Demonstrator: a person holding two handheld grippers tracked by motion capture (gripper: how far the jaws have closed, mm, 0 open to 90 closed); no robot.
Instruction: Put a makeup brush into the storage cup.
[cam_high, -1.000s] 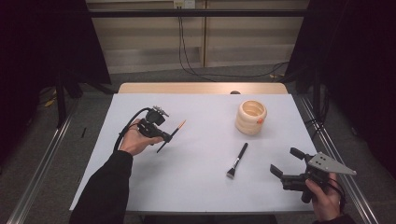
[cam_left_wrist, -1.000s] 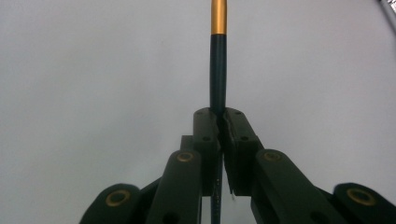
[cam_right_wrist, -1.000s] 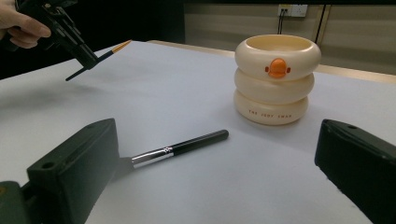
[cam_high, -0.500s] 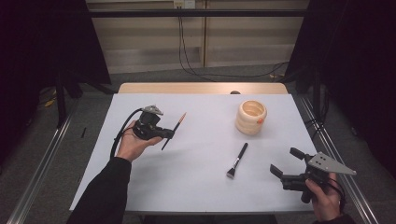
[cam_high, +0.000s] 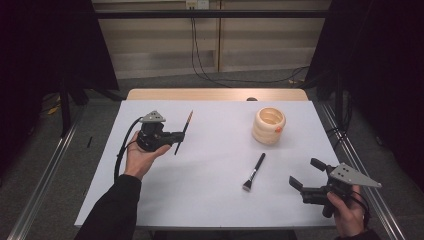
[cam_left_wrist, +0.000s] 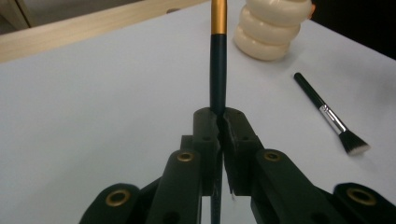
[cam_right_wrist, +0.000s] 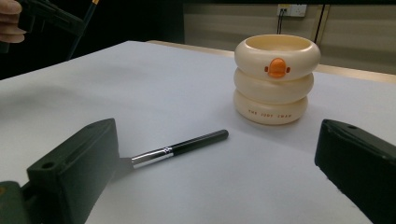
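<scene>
My left gripper (cam_high: 176, 136) is shut on a thin dark brush (cam_high: 183, 131) with a gold band (cam_left_wrist: 218, 16), held off the white table at the left. In the left gripper view the jaws pinch the brush's dark handle (cam_left_wrist: 217, 70), which points up and away. A cream ringed cup (cam_high: 268, 125) with an orange duck bill (cam_right_wrist: 277, 67) stands at the back right. A black make-up brush (cam_high: 254, 171) with a silver ferrule lies flat in the middle. My right gripper (cam_high: 305, 173) hovers open near the front right corner, its jaws wide apart on either side of that brush (cam_right_wrist: 180, 148).
The white table top (cam_high: 210, 200) has a wooden strip (cam_high: 215, 94) along its far edge. Metal rails (cam_high: 45, 170) run along both sides of the table. Cables hang down the back wall (cam_high: 197, 40).
My left hand has lifted the thin brush a little and carried it slightly left and away. The right gripper, the cup and the flat brush have stayed put.
</scene>
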